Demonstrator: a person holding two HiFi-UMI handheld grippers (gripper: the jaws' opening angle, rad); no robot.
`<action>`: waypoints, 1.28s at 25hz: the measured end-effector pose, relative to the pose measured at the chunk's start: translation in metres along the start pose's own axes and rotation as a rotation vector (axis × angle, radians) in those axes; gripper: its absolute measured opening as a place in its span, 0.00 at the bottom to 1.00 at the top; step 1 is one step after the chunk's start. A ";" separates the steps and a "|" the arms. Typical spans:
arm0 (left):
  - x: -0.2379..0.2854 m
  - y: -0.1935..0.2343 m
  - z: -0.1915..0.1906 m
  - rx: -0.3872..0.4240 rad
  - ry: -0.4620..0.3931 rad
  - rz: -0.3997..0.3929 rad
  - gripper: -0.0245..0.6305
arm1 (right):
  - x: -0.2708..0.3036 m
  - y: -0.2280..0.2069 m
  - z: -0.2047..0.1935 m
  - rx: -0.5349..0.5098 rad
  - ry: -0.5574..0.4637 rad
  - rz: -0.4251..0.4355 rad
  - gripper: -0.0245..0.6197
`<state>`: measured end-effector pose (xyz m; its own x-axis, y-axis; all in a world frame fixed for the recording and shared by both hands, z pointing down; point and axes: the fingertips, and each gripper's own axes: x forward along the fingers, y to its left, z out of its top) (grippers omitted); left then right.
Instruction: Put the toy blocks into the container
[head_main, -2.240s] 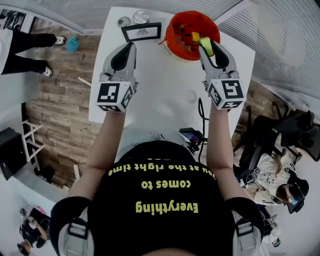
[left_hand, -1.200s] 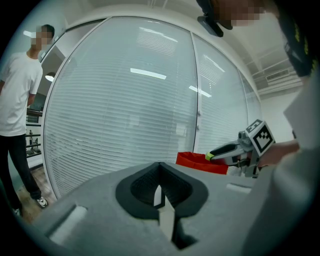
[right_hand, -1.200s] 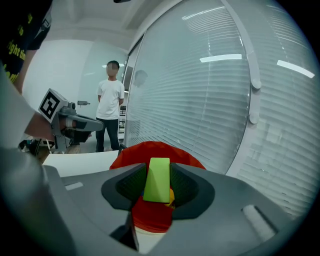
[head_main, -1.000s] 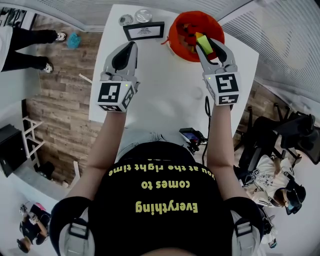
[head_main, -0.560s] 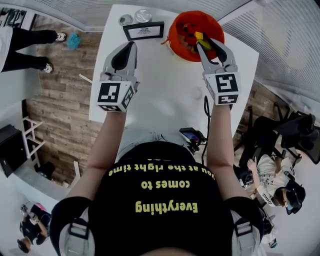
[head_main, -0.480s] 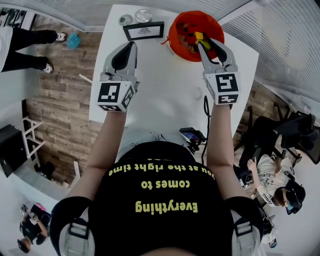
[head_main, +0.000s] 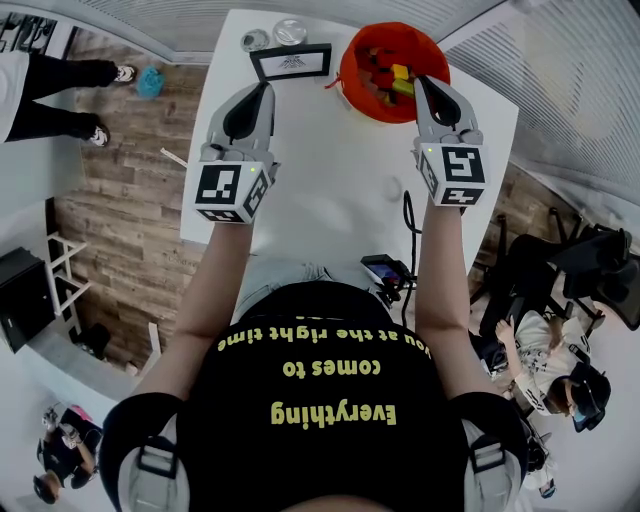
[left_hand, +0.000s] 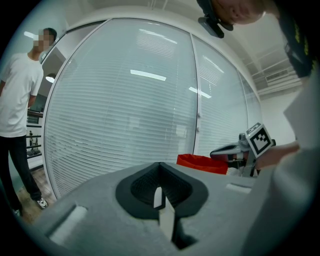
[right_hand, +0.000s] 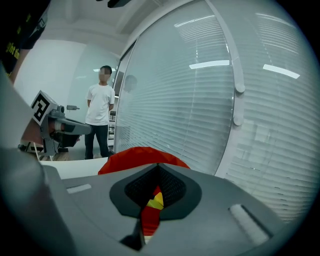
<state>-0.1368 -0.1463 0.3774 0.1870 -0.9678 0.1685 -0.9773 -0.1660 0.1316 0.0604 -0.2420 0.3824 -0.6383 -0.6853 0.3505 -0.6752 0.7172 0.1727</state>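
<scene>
The red container (head_main: 350, 75) stands at the far right of the white table (head_main: 330, 190), with several coloured toy blocks (head_main: 398, 76) inside it, a yellow one on top. My right gripper (head_main: 428, 84) hovers at the container's near right rim. Its jaws have just been closing and now stand shut, with nothing between them. In the right gripper view the container (right_hand: 135, 156) shows just beyond the shut jaws, red and yellow visible through the slit. My left gripper (head_main: 262, 92) is shut and empty over the table left of the container. The left gripper view shows the container (left_hand: 202, 163) and my right gripper (left_hand: 231, 150) off to the right.
A dark framed sign (head_main: 290, 63) stands at the table's far edge, with two round metal lids (head_main: 290, 32) behind it. A black cable (head_main: 408, 215) hangs off the near right edge. Glass walls with blinds close the room; a person (right_hand: 100, 117) stands beyond the table.
The yellow-green block that the right gripper held now lies in the container. The right jaws opened, then closed empty, and the gripper drew slightly right. The left gripper has not moved.
</scene>
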 end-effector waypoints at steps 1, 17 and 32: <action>0.000 0.000 0.001 0.001 -0.002 0.000 0.04 | -0.002 -0.002 0.003 0.003 -0.016 -0.012 0.05; -0.016 -0.006 0.018 0.017 -0.036 -0.015 0.04 | -0.057 -0.023 0.047 0.064 -0.214 -0.113 0.05; -0.040 -0.018 0.034 0.051 -0.073 -0.030 0.04 | -0.108 -0.015 0.059 0.092 -0.289 -0.136 0.05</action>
<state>-0.1304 -0.1106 0.3346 0.2101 -0.9732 0.0932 -0.9756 -0.2025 0.0849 0.1177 -0.1865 0.2875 -0.6093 -0.7912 0.0524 -0.7837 0.6110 0.1118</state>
